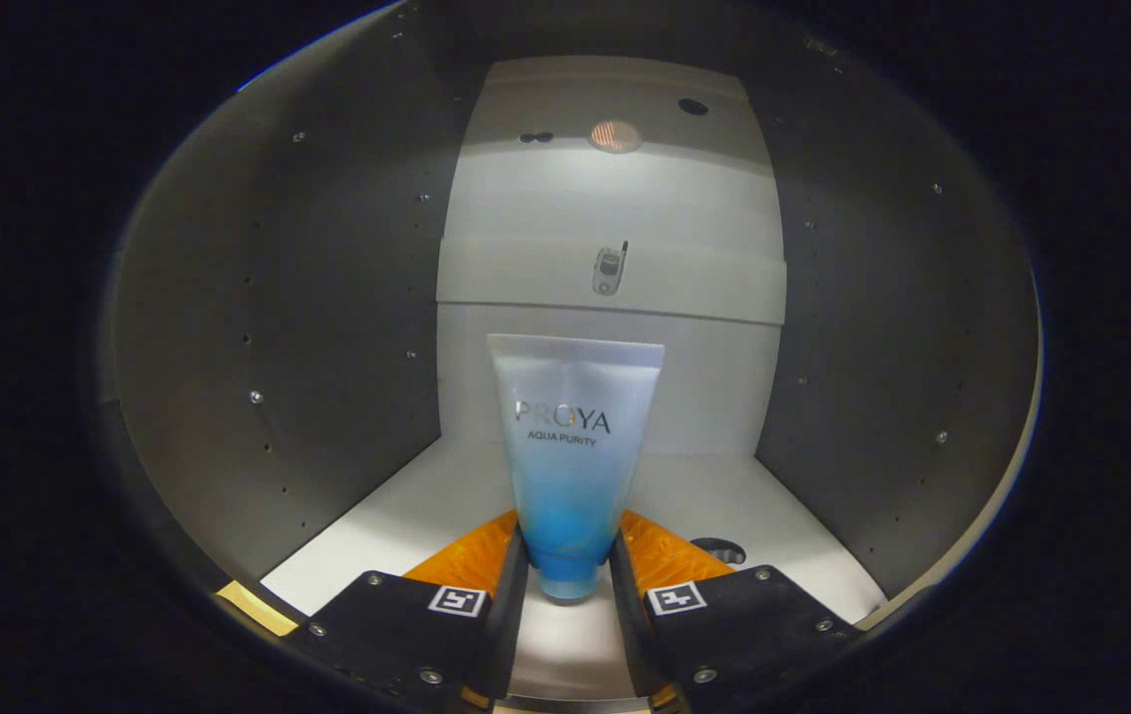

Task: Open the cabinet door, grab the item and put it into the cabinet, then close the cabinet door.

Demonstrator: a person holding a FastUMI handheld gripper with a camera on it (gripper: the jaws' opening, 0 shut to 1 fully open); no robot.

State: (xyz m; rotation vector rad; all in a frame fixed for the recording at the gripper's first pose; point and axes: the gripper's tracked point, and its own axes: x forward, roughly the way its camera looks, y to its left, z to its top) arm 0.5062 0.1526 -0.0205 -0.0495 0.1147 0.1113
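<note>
Pale cabinet walls enclosed the whole scene, so the cabinet (278,297) door was evidently already open and the tool had reached inside. Left of the tube stood the grey left side wall, dotted with small holes and screws, and below it the white cabinet floor (406,506) ran forward to the front edge. The tube (575,456), the task's item, stood upright at the centre, cap down and crimped end up, clear at the top and blue toward the bottom. Its lower end sat between the fingers of the tool (568,580), which pinched it from both sides, each finger pressed against it near the cap. Whether the cap was touching the floor or hanging just above it could not be told. Behind the tube rose the white back panel (615,198), with a small metal fitting (610,270) above the tube's top and a round glowing spot higher still. Right of the tube stood the other grey side wall. As a judgement, opening and grasping were done and placing was nearly complete; releasing the tube, withdrawing and closing the door remained.
</note>
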